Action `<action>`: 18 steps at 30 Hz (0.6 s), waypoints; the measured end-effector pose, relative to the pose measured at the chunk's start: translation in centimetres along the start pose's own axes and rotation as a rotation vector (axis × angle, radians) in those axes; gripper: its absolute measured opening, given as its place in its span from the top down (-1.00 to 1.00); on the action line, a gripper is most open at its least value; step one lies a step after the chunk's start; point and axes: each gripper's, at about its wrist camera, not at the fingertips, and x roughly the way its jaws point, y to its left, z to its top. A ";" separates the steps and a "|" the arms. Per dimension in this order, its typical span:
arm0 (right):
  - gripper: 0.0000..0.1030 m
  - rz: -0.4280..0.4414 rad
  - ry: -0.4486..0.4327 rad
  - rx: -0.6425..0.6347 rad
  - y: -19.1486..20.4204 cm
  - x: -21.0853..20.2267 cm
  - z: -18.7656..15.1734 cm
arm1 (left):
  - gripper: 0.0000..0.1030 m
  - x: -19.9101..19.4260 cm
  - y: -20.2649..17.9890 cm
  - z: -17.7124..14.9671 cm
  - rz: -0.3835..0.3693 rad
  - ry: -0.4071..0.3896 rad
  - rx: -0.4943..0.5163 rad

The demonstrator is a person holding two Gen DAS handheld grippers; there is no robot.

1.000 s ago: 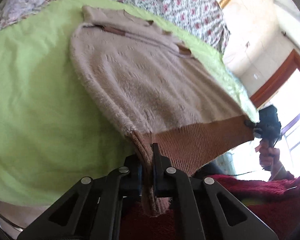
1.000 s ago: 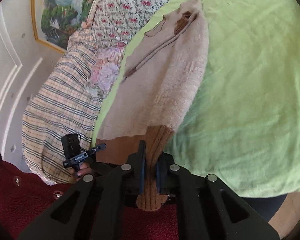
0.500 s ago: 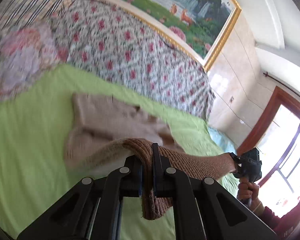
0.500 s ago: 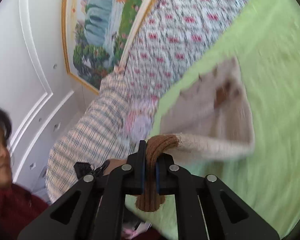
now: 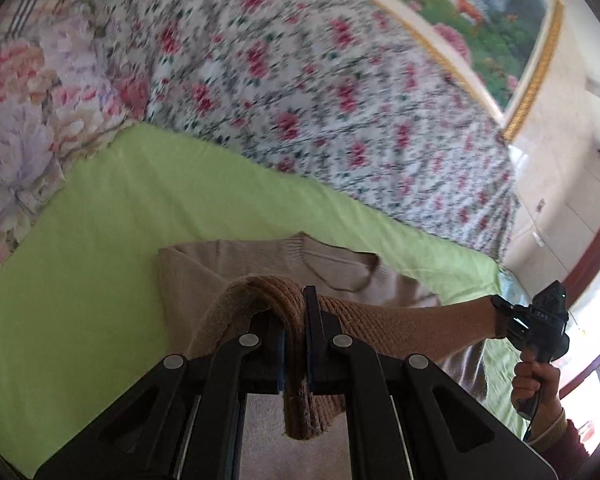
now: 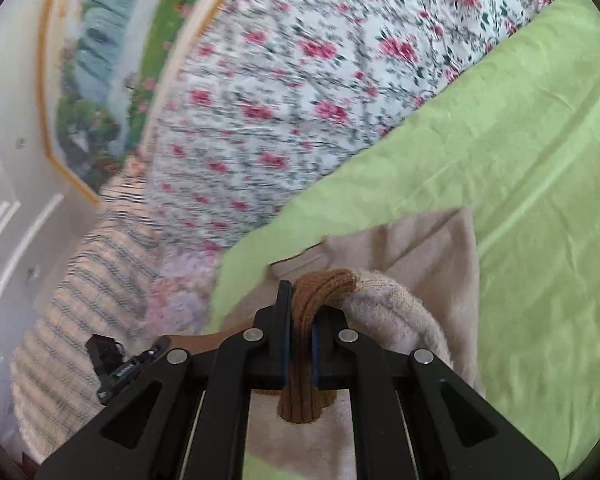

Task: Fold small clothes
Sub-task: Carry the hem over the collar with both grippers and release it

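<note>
**Sweater hem lifted by both grippers over the bed**

Beige sweater (image 5: 260, 276) lies on the green sheet (image 5: 100, 240) of the bed, collar end flat toward the pillows, neckline visible in the left wrist view; its brown ribbed hem (image 5: 400, 324) is raised off the sheet and stretched between the two grippers, above the body of the garment; fuzzy beige fabric curls up from the sheet to the hem in the right wrist view (image 6: 400, 308); the flat part of the sweater sits just beyond the fingers in both views.

Left gripper (image 5: 296, 344): fingers pressed nearly together, pinching one corner of the ribbed hem; a bunch of knit hangs down below the fingers; seen from the right wrist view the same gripper (image 6: 120, 364) shows at lower left, its jaw state not readable there.

Right gripper (image 6: 300, 340): fingers pressed close, pinching the other hem corner, brown rib looped over the top and dangling beneath; in the left wrist view this gripper (image 5: 536, 328) shows at right with the hem running into it, held by a hand (image 5: 536, 380) with a dark red sleeve at the frame edge.

Beyond the sweater: floral quilt (image 5: 320, 80) bunched behind the green sheet; floral pillow (image 5: 16, 120) at left; plaid bedding (image 6: 80, 300) toward the wall; framed landscape painting (image 5: 480, 8) above; background blurred in both views.
</note>
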 end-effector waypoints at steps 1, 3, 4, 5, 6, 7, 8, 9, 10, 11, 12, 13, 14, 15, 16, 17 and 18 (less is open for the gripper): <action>0.83 -0.024 0.019 0.014 -1.0 1.7 0.5 | 0.90 1.3 0.8 0.3 0.007 0.016 -0.023; 0.83 -0.078 0.061 0.005 -2.2 4.3 0.7 | 0.90 4.3 2.6 0.4 0.027 0.058 -0.064; 0.83 -0.118 0.081 -0.009 -2.6 5.4 0.6 | 0.89 5.6 3.2 0.2 0.040 0.077 -0.071; 0.83 -0.155 0.104 -0.018 -3.0 6.5 0.4 | 0.89 6.8 3.9 0.1 0.056 0.096 -0.076; 0.81 -0.178 0.123 -0.019 -3.3 7.3 0.2 | 0.89 8.1 4.5 -0.3 0.077 0.119 -0.078; 0.77 -0.190 0.139 -0.018 -3.6 7.9 0.0 | 0.87 9.0 5.0 -0.7 0.090 0.143 -0.083; 0.77 -0.208 0.149 -0.007 -4.2 8.4 -0.2 | 0.85 9.8 5.4 -1.0 0.091 0.163 -0.094; 0.76 -0.210 0.148 0.002 -4.4 8.4 -0.3 | 0.83 10.2 5.8 -1.2 0.081 0.172 -0.107; 0.76 -0.194 0.137 0.016 -4.6 8.1 -0.3 | 0.80 10.0 6.0 -1.4 0.070 0.169 -0.113; 0.70 -0.182 0.120 0.026 -4.6 7.4 -0.2 | 0.65 9.6 5.9 -1.5 0.057 0.169 -0.116; 0.50 -0.174 0.103 0.027 -4.3 6.7 -0.2 | 0.54 8.8 5.7 -1.9 0.043 0.166 -0.114; 0.32 -0.159 0.074 0.021 -3.8 5.5 -0.2 | 0.37 8.1 5.3 -2.1 0.039 0.163 -0.111; 0.12 -0.128 0.034 -0.008 -2.9 4.1 -0.4 | 0.31 7.1 4.6 -2.6 0.028 0.159 -0.101; 0.11 -0.098 0.004 -0.051 -1.8 3.0 -1.0 | 0.29 6.1 3.5 -3.4 0.002 0.159 -0.078; 0.11 -0.069 0.000 -0.089 -0.8 2.5 -1.7 | 0.21 5.4 2.3 -4.1 -0.023 0.165 -0.051; 0.11 -0.026 0.032 -0.129 0.3 2.4 -2.9 | 0.11 4.9 1.0 -5.0 -0.047 0.178 -0.017; 0.11 -0.003 0.068 -0.145 0.9 2.8 -3.7 | 0.08 4.9 -0.6 -6.1 -0.068 0.194 0.020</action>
